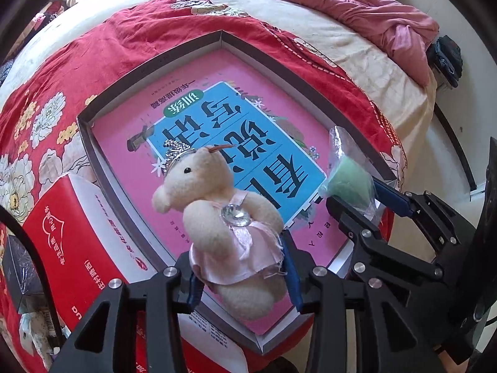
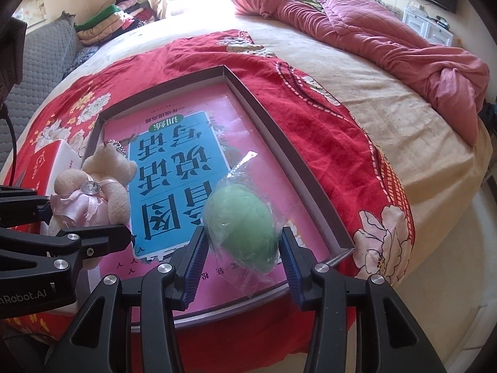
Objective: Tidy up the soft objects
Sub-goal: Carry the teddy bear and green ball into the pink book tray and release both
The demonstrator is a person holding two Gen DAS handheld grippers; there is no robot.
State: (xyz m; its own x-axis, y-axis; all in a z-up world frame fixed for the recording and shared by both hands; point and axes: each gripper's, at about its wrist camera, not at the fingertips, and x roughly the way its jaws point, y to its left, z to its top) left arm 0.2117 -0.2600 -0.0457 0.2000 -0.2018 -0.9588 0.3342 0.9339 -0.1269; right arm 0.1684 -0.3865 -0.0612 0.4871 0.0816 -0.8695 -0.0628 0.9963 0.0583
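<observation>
The cream plush teddy bear in a pink satin dress is judged light and compressible, best taken around the padded torso, away from the glass-like gem and beaded crown. It is seen clamped at the waist between the blue pads of the left gripper, over the near part of the shallow grey cardboard box lid lined with a pink and blue book. The soft green foam ball in a clear crinkled plastic bag, judged slippery, is bracketed by the right gripper; whether the pads press it cannot be told.
</observation>
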